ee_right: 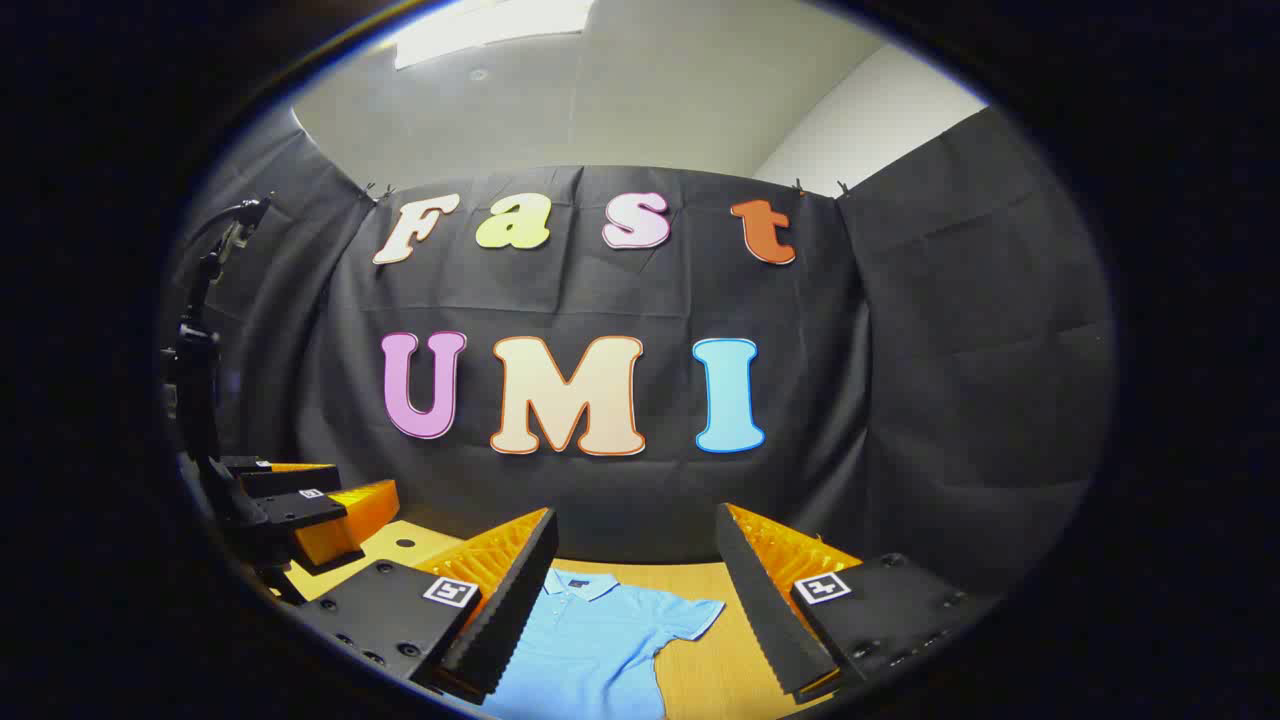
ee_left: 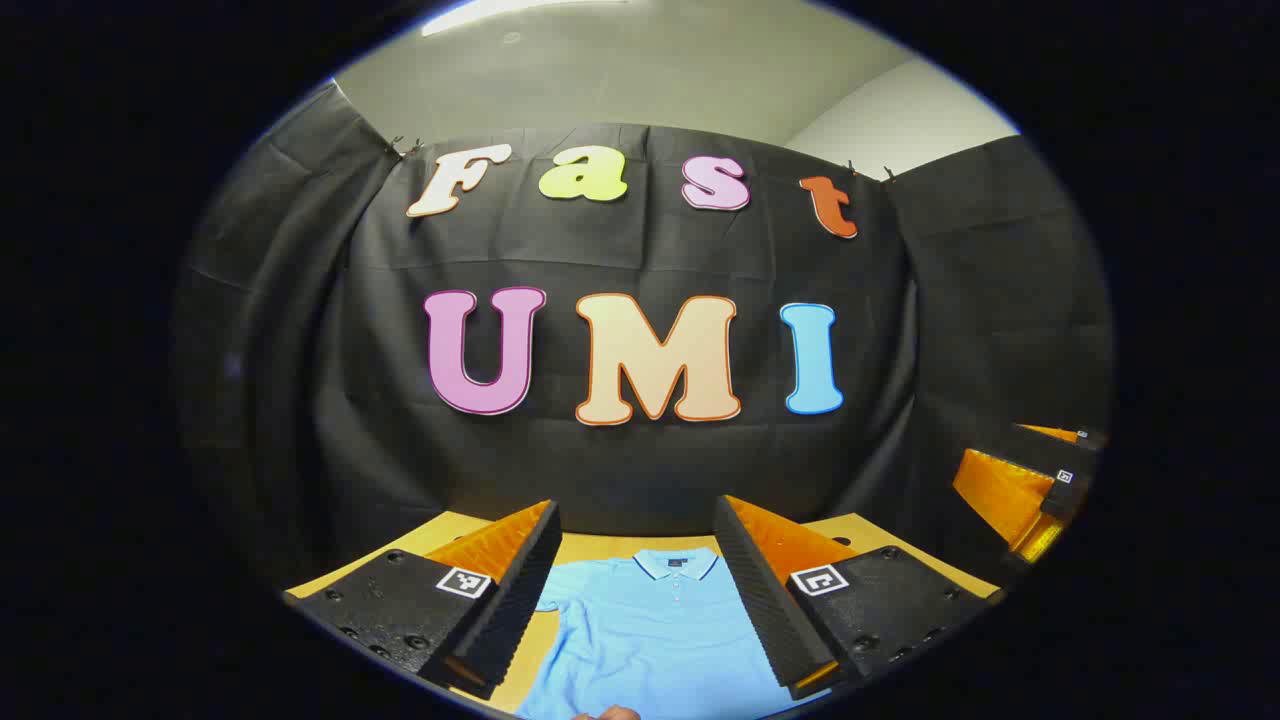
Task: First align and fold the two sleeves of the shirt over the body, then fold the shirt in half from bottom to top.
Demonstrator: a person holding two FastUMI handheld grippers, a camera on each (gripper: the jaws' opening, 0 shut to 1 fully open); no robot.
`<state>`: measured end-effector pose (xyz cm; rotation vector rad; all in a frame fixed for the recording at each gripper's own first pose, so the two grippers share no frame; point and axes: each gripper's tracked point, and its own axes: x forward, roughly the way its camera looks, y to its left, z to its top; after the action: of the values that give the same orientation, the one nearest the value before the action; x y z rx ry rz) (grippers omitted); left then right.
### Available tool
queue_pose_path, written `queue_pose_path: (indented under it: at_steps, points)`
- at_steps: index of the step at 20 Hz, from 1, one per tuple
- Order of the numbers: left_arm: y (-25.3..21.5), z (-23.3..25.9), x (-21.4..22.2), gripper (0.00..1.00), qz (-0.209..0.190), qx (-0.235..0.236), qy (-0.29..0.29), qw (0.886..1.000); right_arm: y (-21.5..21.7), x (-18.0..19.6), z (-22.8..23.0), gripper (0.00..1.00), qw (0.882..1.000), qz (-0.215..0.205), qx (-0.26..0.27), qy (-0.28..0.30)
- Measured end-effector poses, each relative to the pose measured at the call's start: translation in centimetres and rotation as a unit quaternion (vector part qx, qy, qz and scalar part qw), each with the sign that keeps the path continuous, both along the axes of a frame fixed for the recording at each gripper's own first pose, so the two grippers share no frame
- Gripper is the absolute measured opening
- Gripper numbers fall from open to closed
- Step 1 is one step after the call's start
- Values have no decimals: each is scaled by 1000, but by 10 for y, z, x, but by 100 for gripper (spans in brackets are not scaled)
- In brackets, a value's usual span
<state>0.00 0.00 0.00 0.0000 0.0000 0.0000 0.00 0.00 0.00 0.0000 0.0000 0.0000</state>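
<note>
Between my left gripper (ee_left: 635, 590) fingers, spread wide and holding nothing, lies the light blue polo shirt (ee_left: 650, 630), flat on the wooden bench (ee_left: 600, 547) with its collar (ee_left: 677, 563) pointing away from me. My right gripper (ee_right: 635, 590) fingers are just as wide and empty, hanging over the shirt's right sleeve (ee_right: 690, 612), which sticks out to the side, unfolded. I judge the first step has not begun: both sleeves still need folding. Next I should lower each gripper to a sleeve edge, pinch the cloth, and carry it inward over the body.
</note>
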Motion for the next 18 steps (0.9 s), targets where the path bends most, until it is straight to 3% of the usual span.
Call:
queue_pose_path:
  at_steps: [18]
  points:
    - [4,-4,24,93,-18,-5,-9,1000,5,29,-27,98,1000,-5,-7,30]
